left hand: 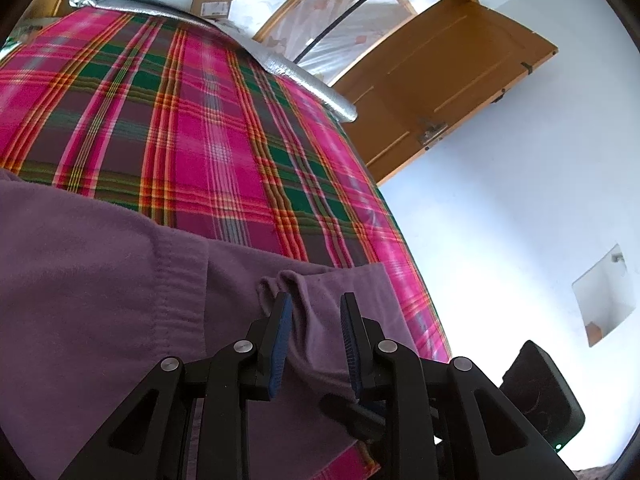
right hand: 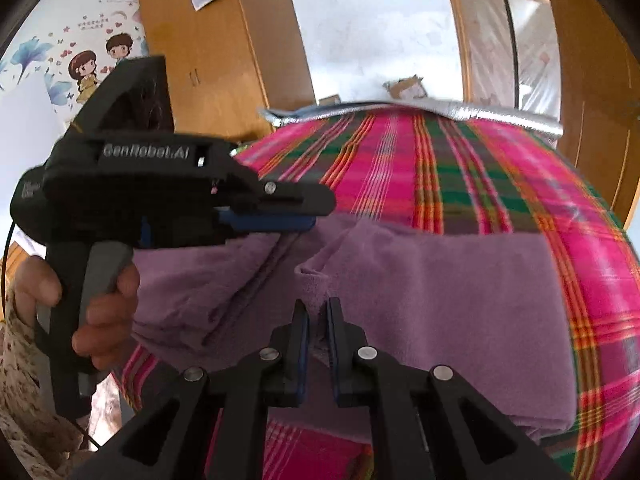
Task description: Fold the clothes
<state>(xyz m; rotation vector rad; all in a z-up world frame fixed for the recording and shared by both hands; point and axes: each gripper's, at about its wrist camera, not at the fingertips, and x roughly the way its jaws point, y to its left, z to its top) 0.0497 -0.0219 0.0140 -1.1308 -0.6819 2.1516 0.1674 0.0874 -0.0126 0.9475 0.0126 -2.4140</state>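
Pinching only a thin ridge of the purple garment (right hand: 420, 280), your right gripper (right hand: 318, 312) may slip; your left gripper (left hand: 316, 308) holds a thicker fold.

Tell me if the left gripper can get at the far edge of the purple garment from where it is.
Probably yes: the left gripper holds a bunched fold of the purple garment, and only bare plaid sheet lies beyond.

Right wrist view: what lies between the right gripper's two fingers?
A raised fold of the purple garment sits pinched between the right gripper fingers, seen in the right wrist view.
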